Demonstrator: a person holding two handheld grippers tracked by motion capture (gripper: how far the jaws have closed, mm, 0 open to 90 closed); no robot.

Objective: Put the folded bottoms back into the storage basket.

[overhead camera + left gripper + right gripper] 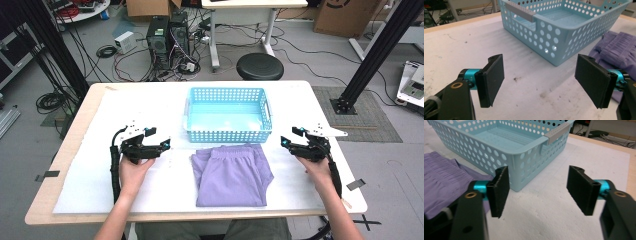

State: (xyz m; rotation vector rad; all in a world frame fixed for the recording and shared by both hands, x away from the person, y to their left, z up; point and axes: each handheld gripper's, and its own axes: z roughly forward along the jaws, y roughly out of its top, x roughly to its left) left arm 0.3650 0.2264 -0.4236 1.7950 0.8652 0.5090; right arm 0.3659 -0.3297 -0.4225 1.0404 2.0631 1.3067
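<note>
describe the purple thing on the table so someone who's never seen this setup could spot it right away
Start at the white-covered table and find the light blue perforated basket at its middle. Directly in front of the basket, on the person's side and touching its front wall, lies the folded lilac garment with a gathered waistband. It is the only soft, purple thing there, lying flat between the two grippers.

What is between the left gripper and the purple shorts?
Nothing: in the high view, bare white table cover lies between the left gripper and the folded purple shorts.

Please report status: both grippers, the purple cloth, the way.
Left gripper and right gripper open, empty. Folded purple fabric shorts untouched before light-blue perforated plastic basket. Nothing between.
</note>
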